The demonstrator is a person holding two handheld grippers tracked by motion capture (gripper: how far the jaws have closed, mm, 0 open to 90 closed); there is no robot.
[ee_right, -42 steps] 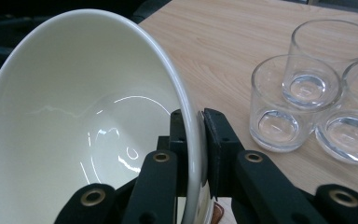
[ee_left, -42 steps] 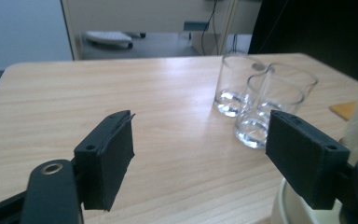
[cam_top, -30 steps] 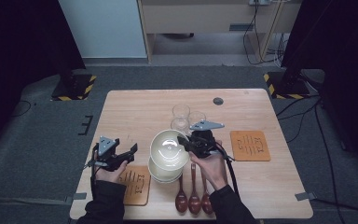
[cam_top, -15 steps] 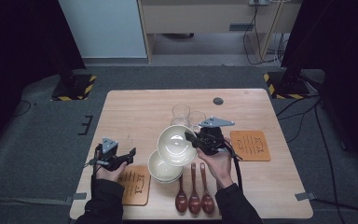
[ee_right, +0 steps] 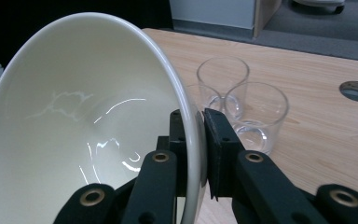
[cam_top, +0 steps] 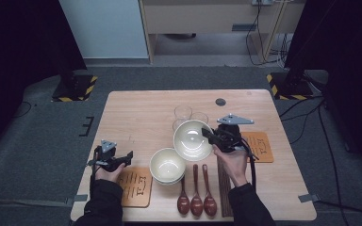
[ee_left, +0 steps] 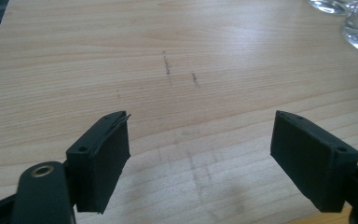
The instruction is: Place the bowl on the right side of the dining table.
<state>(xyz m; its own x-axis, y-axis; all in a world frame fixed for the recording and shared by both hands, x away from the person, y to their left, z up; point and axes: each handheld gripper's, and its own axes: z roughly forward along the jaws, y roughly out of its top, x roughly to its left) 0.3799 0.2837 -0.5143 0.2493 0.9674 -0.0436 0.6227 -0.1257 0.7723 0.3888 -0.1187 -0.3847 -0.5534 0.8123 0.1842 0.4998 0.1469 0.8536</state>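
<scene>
My right gripper (cam_top: 207, 133) (ee_right: 196, 126) is shut on the rim of a cream bowl (cam_top: 191, 140) (ee_right: 84, 126), holding it tilted above the table, just in front of the clear glasses (cam_top: 188, 114) (ee_right: 242, 102). A stack of cream bowls (cam_top: 168, 166) rests on the table to the lower left of the held bowl. My left gripper (cam_top: 128, 157) (ee_left: 200, 154) hangs low over bare wood at the left, jaws wide open with nothing between them.
Three wooden spoons (cam_top: 196, 193) and dark chopsticks (cam_top: 223, 186) lie near the front edge. An orange coaster (cam_top: 135, 186) sits beside the left hand and another coaster (cam_top: 258, 146) behind the right gripper. A round cable hole (cam_top: 220, 101) marks the table's far side.
My right gripper has carried the bowl up off the stack and to the right, toward the glasses. The left gripper has sunk a little toward the table.
</scene>
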